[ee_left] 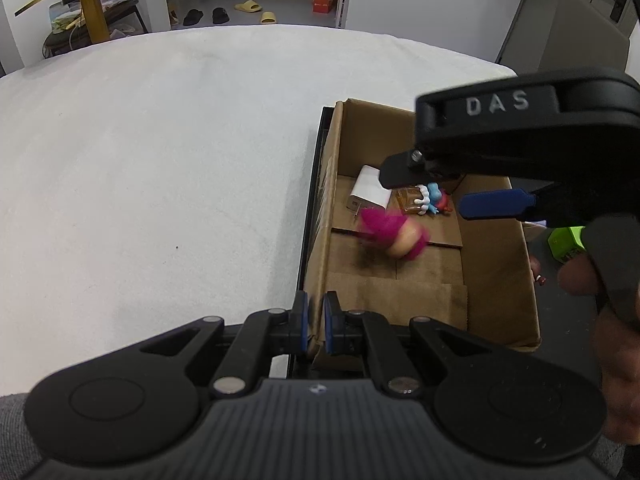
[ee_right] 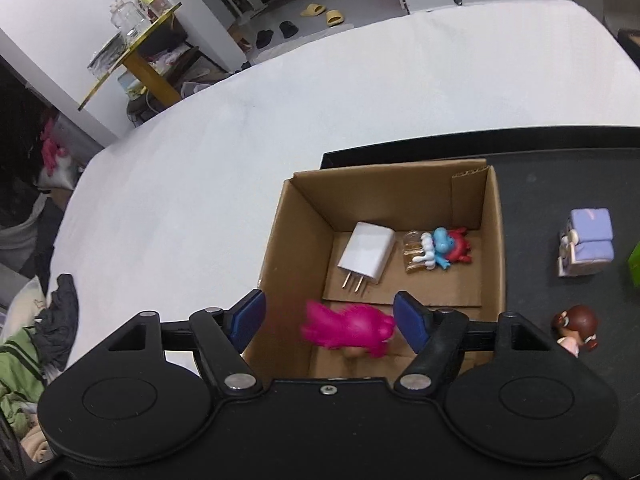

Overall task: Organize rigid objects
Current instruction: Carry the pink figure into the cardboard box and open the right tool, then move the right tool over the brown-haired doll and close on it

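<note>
White cloth covers the table (ee_right: 248, 128), with a black mat (ee_right: 560, 176) under an open cardboard box (ee_right: 292, 236). Blurred between the wide-apart jaws of the right gripper (ee_right: 330, 320), a pink-haired doll (ee_right: 348, 330) hangs over the box's near end, touched by neither pad, likely dropping. Its hair streams toward the left pad. Beyond lie a white charger (ee_right: 366, 256) and a blue figure (ee_right: 440, 246). The left gripper (ee_left: 316, 326) is pinched on the box's left wall, steadying it.

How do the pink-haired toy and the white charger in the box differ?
The pink-haired toy is blurred, lying between the right gripper's open fingers; the white charger is sharp, lying flat farther in. The toy is magenta and irregular; the charger is plain and boxy. Both are inside the box.
</note>
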